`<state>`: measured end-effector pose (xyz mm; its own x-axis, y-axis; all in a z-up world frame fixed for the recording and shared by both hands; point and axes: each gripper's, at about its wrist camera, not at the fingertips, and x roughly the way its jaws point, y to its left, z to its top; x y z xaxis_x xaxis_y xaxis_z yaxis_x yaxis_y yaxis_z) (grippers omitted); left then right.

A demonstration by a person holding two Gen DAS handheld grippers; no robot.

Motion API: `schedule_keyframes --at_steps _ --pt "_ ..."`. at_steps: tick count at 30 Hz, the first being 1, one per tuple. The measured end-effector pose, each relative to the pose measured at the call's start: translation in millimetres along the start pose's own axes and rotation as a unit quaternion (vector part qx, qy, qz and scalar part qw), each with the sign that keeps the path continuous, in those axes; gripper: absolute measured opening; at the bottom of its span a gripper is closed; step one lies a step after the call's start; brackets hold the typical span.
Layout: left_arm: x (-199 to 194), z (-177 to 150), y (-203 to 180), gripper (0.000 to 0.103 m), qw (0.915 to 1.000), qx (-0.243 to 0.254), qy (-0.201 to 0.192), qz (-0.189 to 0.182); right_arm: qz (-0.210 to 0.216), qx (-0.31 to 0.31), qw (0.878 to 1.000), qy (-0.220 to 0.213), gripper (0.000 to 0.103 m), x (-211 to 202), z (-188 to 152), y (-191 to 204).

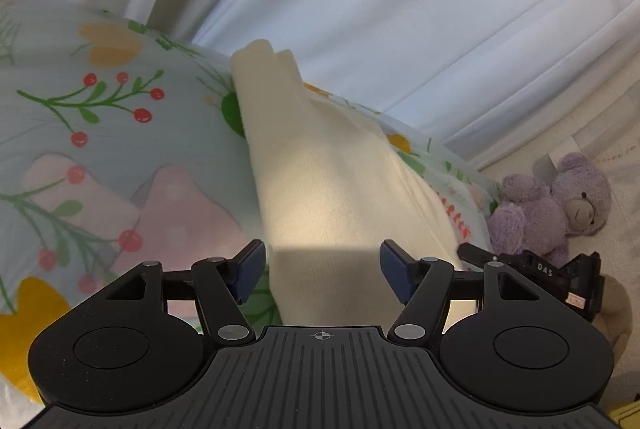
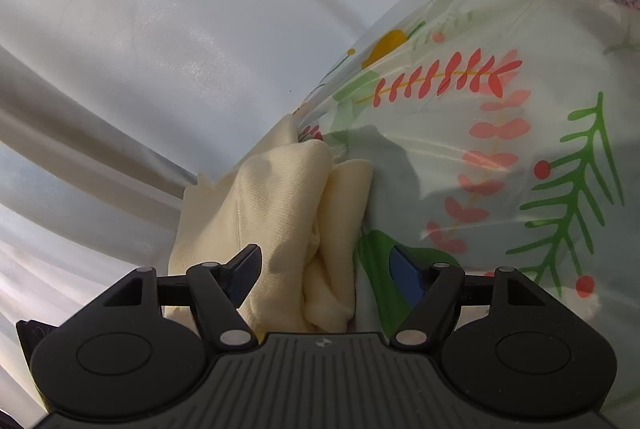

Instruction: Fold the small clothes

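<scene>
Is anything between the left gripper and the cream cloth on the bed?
Nothing visible. The left gripper is open with the cream cloth lying directly ahead, running between its fingers on the floral sheet. The purple teddy sits off to the side, clear of the path.

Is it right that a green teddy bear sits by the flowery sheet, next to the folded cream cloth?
Not quite: the teddy bear is purple, not green, as the left wrist view shows. It does sit at the edge of the flowery sheet, off to the side of the folded cream cloth.
</scene>
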<state>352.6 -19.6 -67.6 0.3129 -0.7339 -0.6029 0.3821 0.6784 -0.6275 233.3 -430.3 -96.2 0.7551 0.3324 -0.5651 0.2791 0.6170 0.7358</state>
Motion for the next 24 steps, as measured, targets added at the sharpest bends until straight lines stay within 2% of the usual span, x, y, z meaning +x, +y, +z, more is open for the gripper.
schedule_keyframes --at_steps 2,4,5,7,12,20,24 --pt "14.2 7.4 3.9 0.071 0.9996 -0.009 0.022 -0.013 0.03 0.031 0.999 0.008 0.066 11.9 9.1 -8.9" --pt "26.5 12.4 6.5 0.074 0.999 -0.007 0.04 -0.019 0.049 0.048 0.997 0.021 0.054 20.4 15.6 -12.1" --pt "31.7 14.1 7.6 0.075 0.9987 -0.006 0.045 -0.02 0.059 0.051 0.997 0.029 0.054 25.1 17.1 -12.4" --pt "40.5 16.6 11.9 0.075 0.9982 -0.016 0.052 -0.024 0.068 0.043 0.996 0.041 0.046 32.7 18.4 -8.9" --pt "47.6 21.2 19.7 0.074 0.9969 -0.049 0.043 -0.043 0.078 0.027 0.995 0.061 0.042 49.2 20.9 1.8" --pt "48.7 22.3 8.9 0.044 0.9992 -0.029 0.024 -0.01 0.088 0.021 0.994 0.063 0.032 59.3 22.1 11.2" --pt "38.7 24.0 -4.0 0.039 0.9999 -0.012 0.008 -0.009 0.094 -0.002 0.994 0.048 0.028 50.5 19.4 30.9"
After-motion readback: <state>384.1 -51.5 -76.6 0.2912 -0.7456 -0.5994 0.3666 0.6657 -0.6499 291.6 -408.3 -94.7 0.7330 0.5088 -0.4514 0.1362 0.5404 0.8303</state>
